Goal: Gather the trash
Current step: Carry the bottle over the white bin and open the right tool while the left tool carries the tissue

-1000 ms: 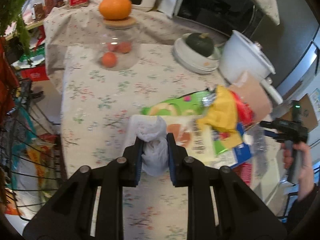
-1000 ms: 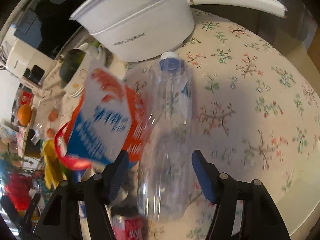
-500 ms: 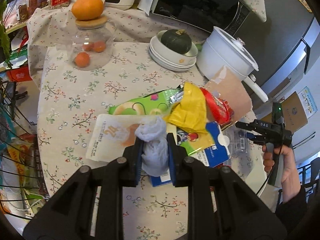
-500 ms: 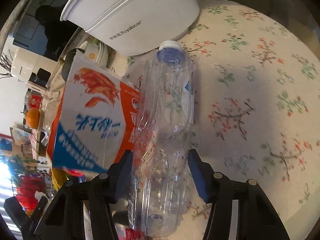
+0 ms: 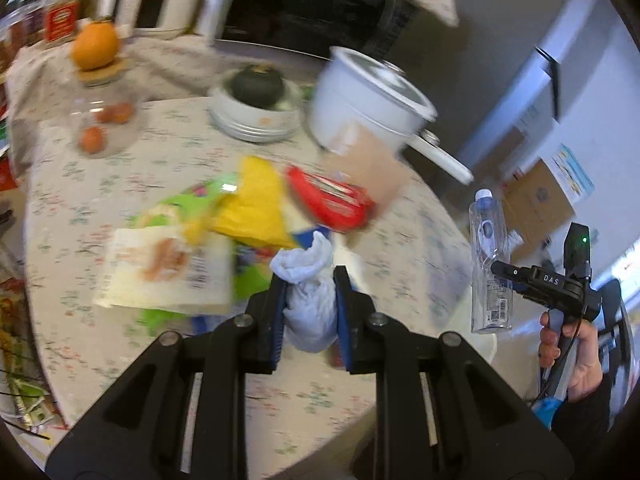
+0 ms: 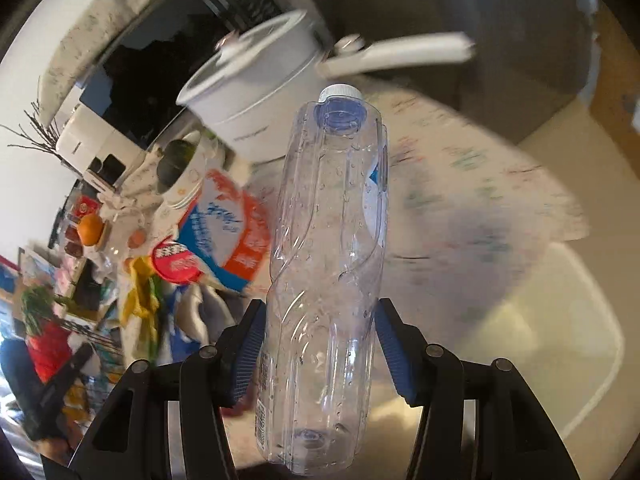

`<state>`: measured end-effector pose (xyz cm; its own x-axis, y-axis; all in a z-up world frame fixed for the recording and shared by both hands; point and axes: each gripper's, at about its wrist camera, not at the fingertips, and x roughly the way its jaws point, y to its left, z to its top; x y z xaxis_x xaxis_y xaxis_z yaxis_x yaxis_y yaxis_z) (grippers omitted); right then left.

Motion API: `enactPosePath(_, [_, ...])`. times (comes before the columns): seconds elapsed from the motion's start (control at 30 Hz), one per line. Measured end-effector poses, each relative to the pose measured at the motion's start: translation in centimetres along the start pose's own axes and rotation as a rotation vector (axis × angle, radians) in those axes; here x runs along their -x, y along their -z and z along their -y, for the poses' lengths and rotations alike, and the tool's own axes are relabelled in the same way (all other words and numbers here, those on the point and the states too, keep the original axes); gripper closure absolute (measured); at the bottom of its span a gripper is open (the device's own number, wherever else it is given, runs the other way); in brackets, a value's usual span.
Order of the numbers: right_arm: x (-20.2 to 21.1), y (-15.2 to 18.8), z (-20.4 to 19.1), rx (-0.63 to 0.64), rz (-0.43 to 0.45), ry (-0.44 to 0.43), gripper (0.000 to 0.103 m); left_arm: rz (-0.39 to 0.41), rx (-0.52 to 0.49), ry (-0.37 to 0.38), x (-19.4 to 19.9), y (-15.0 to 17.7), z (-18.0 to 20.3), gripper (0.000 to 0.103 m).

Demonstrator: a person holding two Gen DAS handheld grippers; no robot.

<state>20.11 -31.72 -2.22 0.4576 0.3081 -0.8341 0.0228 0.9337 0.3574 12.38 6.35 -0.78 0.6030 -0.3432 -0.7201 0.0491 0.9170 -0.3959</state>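
Observation:
My left gripper [image 5: 310, 300] is shut on a crumpled white tissue wad [image 5: 309, 292] and holds it above the table's near edge. My right gripper [image 6: 320, 340] is shut on a clear empty plastic bottle [image 6: 332, 248] with a white cap, lifted off the table. In the left wrist view the bottle [image 5: 489, 264] hangs upright beyond the table's right edge, in the right gripper [image 5: 496, 269]. A pile of wrappers lies mid-table: a yellow bag [image 5: 256, 204], a red packet [image 5: 332, 200], a green bag [image 5: 188, 204] and a white packet [image 5: 168, 268].
A white pot [image 5: 368, 112] with a long handle stands at the back right. A stack of bowls holding a dark squash [image 5: 256, 116] is beside it. A glass jar topped by an orange [image 5: 96, 92] stands at the back left. A pale bin rim [image 6: 560, 320] shows below the bottle.
My right gripper closed on the bottle and lifted it off the table to the right. My left gripper moved right and back with the tissue wad still in it.

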Motion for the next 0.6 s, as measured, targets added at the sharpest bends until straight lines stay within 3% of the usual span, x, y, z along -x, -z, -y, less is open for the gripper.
enactPosePath(0.13, [3.5, 1.9, 4.9, -0.046, 0.048, 0.057, 0.046, -0.038, -0.089, 0.060, -1.6, 1.4, 4.1, 0.079])
enactPosePath(0.3, [5.1, 4.7, 10.5, -0.088, 0.047, 0.136, 0.046, -0.081, -0.177, 0.105, -3.5, 3.2, 8.5, 0.079])
enactPosePath(0.47, [2.6, 6.0, 14.5, -0.100, -0.015, 0.233, 0.046, -0.110, -0.252, 0.132, -5.2, 4.6, 11.9, 0.079])
enactPosePath(0.6, [0.2, 6.2, 16.7, -0.119, -0.063, 0.249, 0.045, -0.145, -0.282, 0.133, -6.8, 5.6, 13.3, 0.079])
